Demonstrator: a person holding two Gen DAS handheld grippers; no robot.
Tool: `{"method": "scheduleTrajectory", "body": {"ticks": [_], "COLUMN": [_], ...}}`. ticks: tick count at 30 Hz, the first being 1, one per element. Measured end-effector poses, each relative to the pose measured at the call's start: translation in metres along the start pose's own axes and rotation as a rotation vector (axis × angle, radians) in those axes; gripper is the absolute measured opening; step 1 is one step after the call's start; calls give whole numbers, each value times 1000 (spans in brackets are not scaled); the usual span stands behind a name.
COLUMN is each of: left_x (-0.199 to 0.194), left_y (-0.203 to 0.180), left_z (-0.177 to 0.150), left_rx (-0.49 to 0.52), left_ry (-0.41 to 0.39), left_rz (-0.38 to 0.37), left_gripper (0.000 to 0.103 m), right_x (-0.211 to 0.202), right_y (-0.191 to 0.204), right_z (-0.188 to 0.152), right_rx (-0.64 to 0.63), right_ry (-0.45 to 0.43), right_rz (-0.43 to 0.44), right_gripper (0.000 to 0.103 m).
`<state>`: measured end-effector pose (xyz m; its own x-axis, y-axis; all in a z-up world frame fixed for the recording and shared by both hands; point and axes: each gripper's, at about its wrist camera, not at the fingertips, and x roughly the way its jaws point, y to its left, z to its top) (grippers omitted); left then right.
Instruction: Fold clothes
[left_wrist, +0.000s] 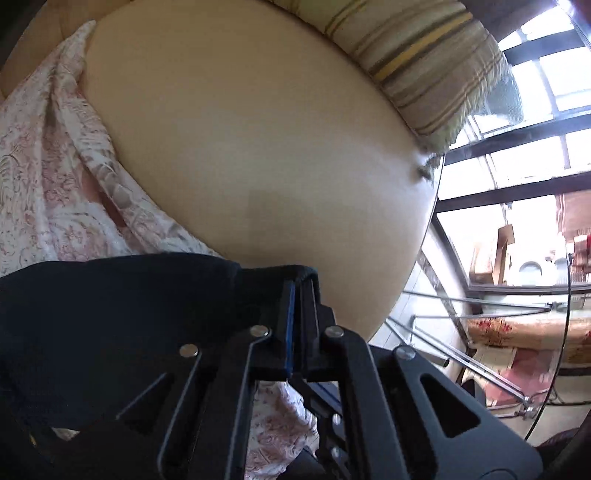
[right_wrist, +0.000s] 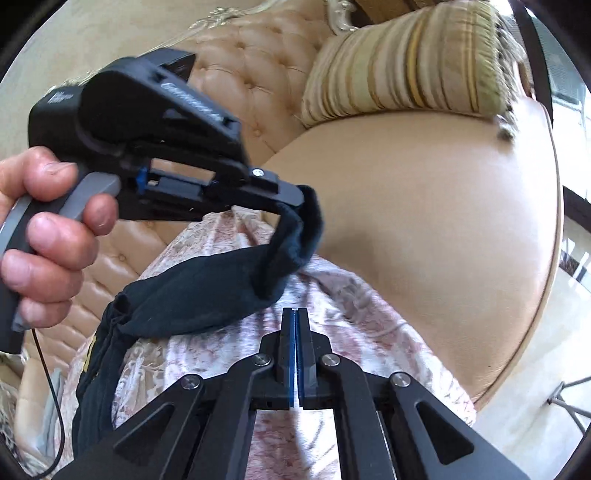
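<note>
On my left, a bare hand (right_wrist: 44, 236) squeezes the grey trigger of the left gripper (right_wrist: 301, 194), its black plastic fingers clenched on the thick rolled hem of a dark navy garment (right_wrist: 207, 291). The soft knit cloth sags from that pinch and drapes in folds over a pale, pink-patterned lace throw (right_wrist: 369, 314) covering the sofa seat. Centre frame, I see my right gripper (right_wrist: 294, 314) with its blue-lined pads pressed flat together, grasping nothing, poised just beside the garment's lower edge. To the right swells the smooth, rounded cream leather seat cushion (right_wrist: 443, 221), a striped, fringed pillow (right_wrist: 406, 59) behind it.
</note>
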<state>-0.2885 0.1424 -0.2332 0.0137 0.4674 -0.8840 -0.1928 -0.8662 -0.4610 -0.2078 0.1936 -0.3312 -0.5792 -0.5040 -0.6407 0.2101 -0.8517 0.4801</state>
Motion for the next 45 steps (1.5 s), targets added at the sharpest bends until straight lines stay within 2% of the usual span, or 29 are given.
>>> {"method": "scheduleTrajectory", "body": {"ticks": [1, 2, 3, 4, 5, 6, 7, 8, 9, 11, 12, 17, 19, 21, 23, 26, 29, 30, 32, 34, 40, 42, 45], "left_x": [0, -2, -5, -8, -12, -17, -19, -22, -28, -38, -45, -70, -80, -89, -92, -95, -102, -104, -108, -109, -123, -129, -137], "left_y": [-1, 0, 1, 3, 5, 8, 9, 10, 11, 14, 19, 62, 86, 111, 130, 157, 171, 175, 184, 191, 200, 204, 213], "left_z": [-2, -3, -3, -3, -2, -1, -2, -3, -5, -11, -18, -74, -110, -147, -183, -234, -265, -275, -294, -305, -326, -335, -352], "left_rx": [5, -2, -15, -29, -42, -50, -58, -65, -64, -63, -60, -140, -209, -265, -329, -418, -455, -468, -493, -524, -563, -572, -593], "left_ry": [-11, -20, -34, -49, -65, -82, -82, -84, -97, -123, -140, -249, -297, -329, -358, -371, -386, -391, -401, -405, -433, -447, -466], "left_rz": [-1, -20, -42, -65, -87, -107, -127, -144, -152, -164, -163, -221, -256, -292, -305, -325, -322, -321, -319, -325, -339, -344, -349], "left_gripper": [6, 15, 35, 49, 71, 76, 76, 76, 76, 76, 76, 76, 76, 76, 76, 76, 76, 76, 76, 76, 76, 76, 76], "right_x": [3, 6, 5, 4, 2, 1, -1, 0, 3, 2, 1, 9, 16, 21, 28, 34, 35, 36, 31, 29, 36, 26, 11], "right_y": [-3, -5, -7, -9, -9, -9, -10, -11, -14, -22, -26, -46, -50, -52, -53, -57, -57, -57, -60, -61, -62, -58, -45], "right_z": [1, 3, 4, 5, 6, 6, 5, 5, 5, 3, 2, -1, -2, -3, -2, -2, -3, -3, -5, -7, 0, 4, 18], "right_rx": [12, 23, 38, 53, 61, 69, 78, 98, 120, 177, 207, 386, 460, 514, 553, 601, 614, 616, 636, 642, 634, 626, 606], "right_ry": [8, 17, 16, 15, 11, 8, 5, 7, 15, 13, 6, 24, 33, 34, 40, 46, 37, 33, 17, 5, 25, 7, -28], "right_rz": [1, 2, 10, 18, 20, 32, 45, 71, 82, 71, 70, 194, 239, 283, 293, 277, 257, 248, 240, 260, 228, 223, 262], "right_gripper": [0, 0, 0, 0, 6, 7, 8, 21, 53, 82, 83, 82, 77, 60, 55, 55, 54, 37, 10, 10, 10, 10, 10]}}
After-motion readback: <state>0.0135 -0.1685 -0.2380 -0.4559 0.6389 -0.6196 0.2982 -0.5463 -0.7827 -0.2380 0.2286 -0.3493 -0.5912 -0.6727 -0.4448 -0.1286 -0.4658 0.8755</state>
